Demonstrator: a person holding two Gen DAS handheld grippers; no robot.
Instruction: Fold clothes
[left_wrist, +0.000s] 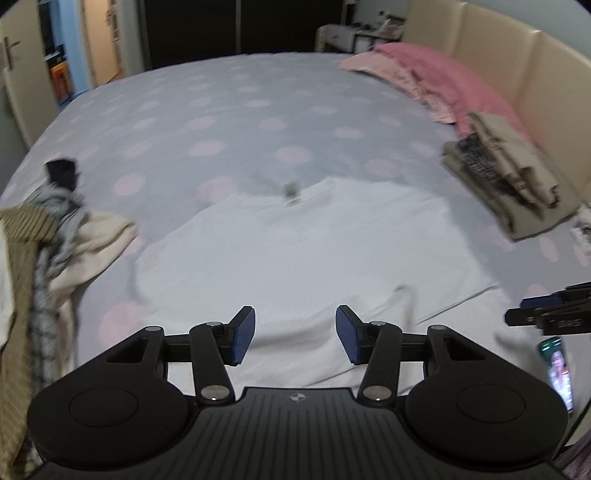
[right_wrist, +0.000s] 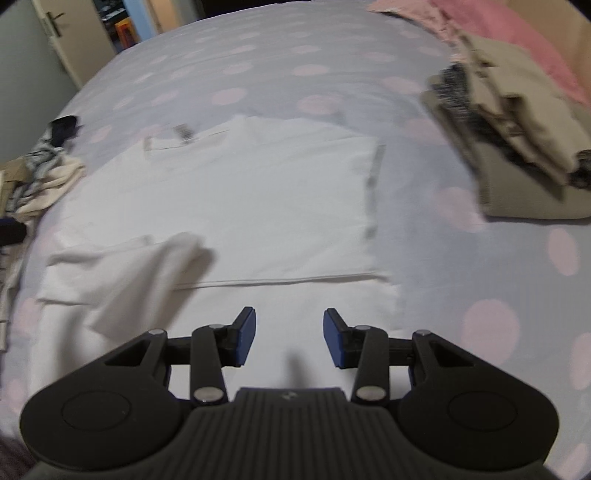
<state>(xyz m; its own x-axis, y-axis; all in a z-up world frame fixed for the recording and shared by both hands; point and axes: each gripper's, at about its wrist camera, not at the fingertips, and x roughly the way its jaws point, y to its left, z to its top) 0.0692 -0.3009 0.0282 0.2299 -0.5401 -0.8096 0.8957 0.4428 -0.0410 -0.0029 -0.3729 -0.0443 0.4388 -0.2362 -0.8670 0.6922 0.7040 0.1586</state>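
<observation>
The bed (left_wrist: 229, 110), covered by a pale grey sheet with pink dots, filled both views. A white T-shirt (right_wrist: 258, 206) lay flat on it toward the near edge, its collar and small grey label pointing at the far edge; one side looked already turned in to a straight vertical edge, the hem showed as a stitched line across the near part, and a loose flap of the cloth was bunched and raised on the other side. By the headboard (left_wrist: 517, 62) lay pink pillows (left_wrist: 443, 74), and in front of them a stack of folded beige and dark patterned clothes (left_wrist: 509, 173), well apart from the shirt. At the opposite edge of the bed a heap of unfolded clothes (left_wrist: 55, 236) spilled over, cream, striped and dark. A phone (left_wrist: 557, 369) with a lit screen lay at the near edge, beside the shirt. The left gripper (left_wrist: 294, 336) hung over the shirt's near part, its jaws about half apart with nothing between the blue pads. The right gripper (right_wrist: 289, 338) hung over the hem, likewise about half apart and holding nothing; it also showed at the side of the left view (left_wrist: 554, 310).
</observation>
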